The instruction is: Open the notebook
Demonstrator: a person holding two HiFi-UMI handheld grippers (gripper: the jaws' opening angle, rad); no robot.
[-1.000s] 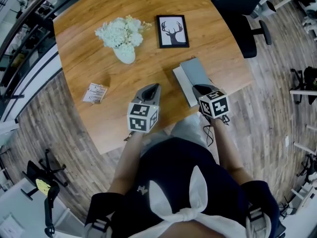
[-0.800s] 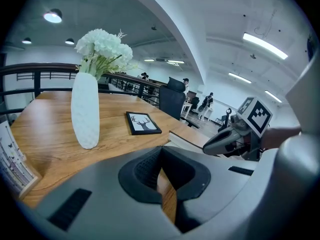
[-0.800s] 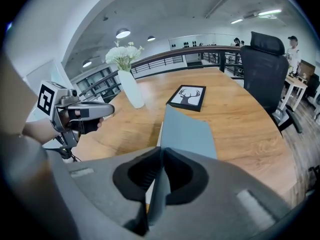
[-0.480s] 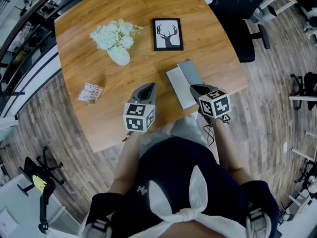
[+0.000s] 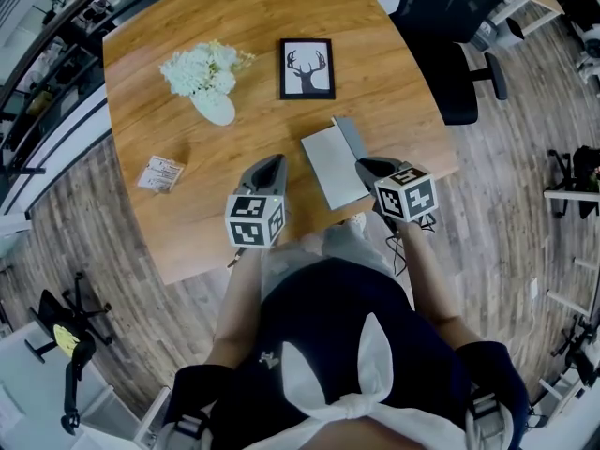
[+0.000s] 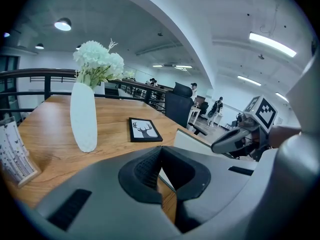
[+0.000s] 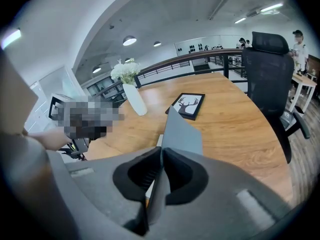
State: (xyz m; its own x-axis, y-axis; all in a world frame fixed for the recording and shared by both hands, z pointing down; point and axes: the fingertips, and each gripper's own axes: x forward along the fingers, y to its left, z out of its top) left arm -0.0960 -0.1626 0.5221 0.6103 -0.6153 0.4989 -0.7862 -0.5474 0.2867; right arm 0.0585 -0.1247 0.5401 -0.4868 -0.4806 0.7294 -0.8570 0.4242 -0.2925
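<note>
The notebook (image 5: pixel 328 165) lies near the table's front right edge with a white page showing. Its grey cover (image 5: pixel 348 137) stands tilted up from the right side. My right gripper (image 5: pixel 362 166) is shut on the cover's near edge; in the right gripper view the cover (image 7: pixel 183 132) runs up from between the pressed jaws of the right gripper (image 7: pixel 161 157). My left gripper (image 5: pixel 271 164) hovers just left of the notebook, shut with nothing in it. In the left gripper view the left gripper (image 6: pixel 160 156) has its jaws together, with the white page (image 6: pixel 186 141) beyond them.
A white vase of pale flowers (image 5: pixel 203 80) and a framed deer picture (image 5: pixel 307 68) stand farther back on the wooden table (image 5: pixel 187 223). A small printed card (image 5: pixel 161 172) lies at the left. A black office chair (image 5: pixel 450 36) is beyond the table's right edge.
The right gripper has lifted the grey cover from nearly flat to steeply tilted, uncovering more white page. Both grippers have risen slightly.
</note>
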